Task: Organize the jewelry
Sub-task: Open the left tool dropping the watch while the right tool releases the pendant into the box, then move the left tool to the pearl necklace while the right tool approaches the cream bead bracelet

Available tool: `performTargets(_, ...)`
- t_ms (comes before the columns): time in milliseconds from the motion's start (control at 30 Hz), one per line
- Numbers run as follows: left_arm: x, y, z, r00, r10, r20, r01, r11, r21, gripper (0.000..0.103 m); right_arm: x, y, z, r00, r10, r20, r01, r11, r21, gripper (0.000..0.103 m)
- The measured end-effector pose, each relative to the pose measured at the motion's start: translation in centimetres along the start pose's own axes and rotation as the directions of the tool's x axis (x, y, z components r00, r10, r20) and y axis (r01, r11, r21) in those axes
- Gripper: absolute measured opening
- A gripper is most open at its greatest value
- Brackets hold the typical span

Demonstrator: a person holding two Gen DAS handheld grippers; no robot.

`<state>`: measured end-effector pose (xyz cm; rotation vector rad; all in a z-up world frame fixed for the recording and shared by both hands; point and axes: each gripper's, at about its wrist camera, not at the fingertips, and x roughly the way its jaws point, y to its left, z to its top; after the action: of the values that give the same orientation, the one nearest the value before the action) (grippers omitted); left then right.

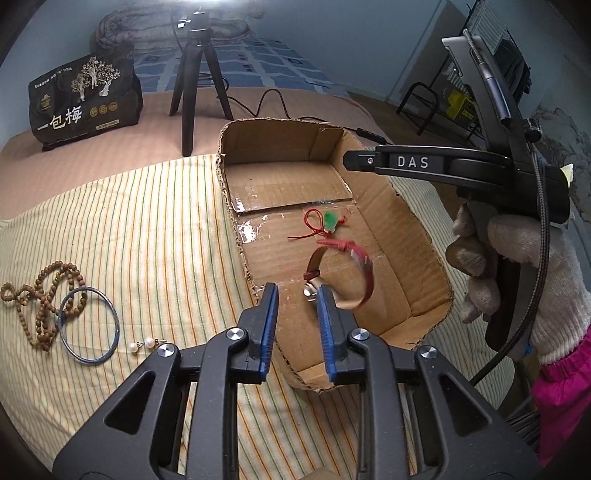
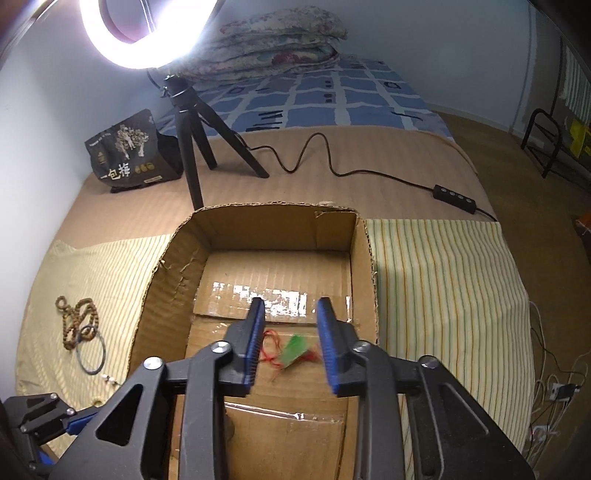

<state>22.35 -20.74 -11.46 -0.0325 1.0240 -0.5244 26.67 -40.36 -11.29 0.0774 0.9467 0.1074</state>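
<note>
- The cardboard box (image 1: pixel 388 229) sits open-topped on the striped cloth (image 1: pixel 147 229); it appears to be the collection point, so items are carried over its rim and let go inside.
- The left gripper (image 1: pixel 295 295) hangs over the near edge of the box, pointing steeply down. Its jaws stand narrowly apart with nothing pressed between the pads.
- The watch (image 1: pixel 343 277), with a red strap, is blurred just beyond the left gripper's right-hand finger. Whether it touches that finger or is dropping free cannot be told.
- The right gripper (image 2: pixel 291 314) is above the box interior, jaws narrowly apart and empty. The green pendant (image 2: pixel 295 349) on its red cord lies on the box floor below the gap, apart from the pads.
- Three items lie on the cloth to the left of the box, likely awaiting transfer: the bead necklace (image 1: pixel 44 295), the bangle (image 1: pixel 88 325) overlapping it, and the pearl earrings (image 1: pixel 142 345) just beside the bangle.
- A gloved hand (image 1: pixel 517 266) grips the right tool's handle; the sleeve is cut off at the frame edge.
- Hidden or unclear: the watch face is turned away and smeared; the near box wall is masked by the gripper bodies in both views; the ring light (image 2: pixel 147 33) washes out everything around it.
</note>
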Motion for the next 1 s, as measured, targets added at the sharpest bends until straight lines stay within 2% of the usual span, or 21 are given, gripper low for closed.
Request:
performTargets(533,-3.7,1.1,-0.9,0.997,0.030,0.065,-0.031,1.000,0.006,0.020,-2.8,1.1,-0.6,0.999,-0.009,0.050,0.011,1.000,-0.024,0.028)
performTargets(600,-4.4,1.4,-1.1,0.996,0.036,0.076,-0.037,0.999,0.013,0.020,-3.4,1.4,-0.9,0.998,-0.004,0.059,0.005,1.000,-0.026,0.031)
performTargets(667,-5.0,1.9,-1.3,0.996,0.042,0.083,-0.043,0.999,0.013,0.020,-4.2,1.8,-1.1,0.997,-0.002,0.075,0.005,0.999,-0.033,0.041)
performTargets(700,-5.4,2.2,-1.5,0.995,0.043,0.086,-0.044,0.999,0.009,0.020,-4.5,2.1,-1.2,0.997,-0.003,0.083,0.006,0.999,-0.037,0.043)
performTargets(867,-7.3,4.0,-2.5,0.993,0.064,0.099,-0.064,0.998,0.000,0.021,-6.3,3.5,-2.1,0.993,0.029,0.116,-0.023,0.998,-0.055,0.044)
performTargets(900,-7.8,4.4,-2.7,0.992,0.075,0.104,-0.076,0.997,-0.001,0.022,-6.7,3.8,-2.3,0.992,0.041,0.120,-0.034,0.998,-0.057,0.044)
performTargets(1000,-9.3,6.0,-3.5,0.988,0.096,0.121,-0.094,0.995,-0.020,0.042,-7.5,5.1,-2.9,0.990,0.060,0.131,-0.050,0.995,-0.081,0.045)
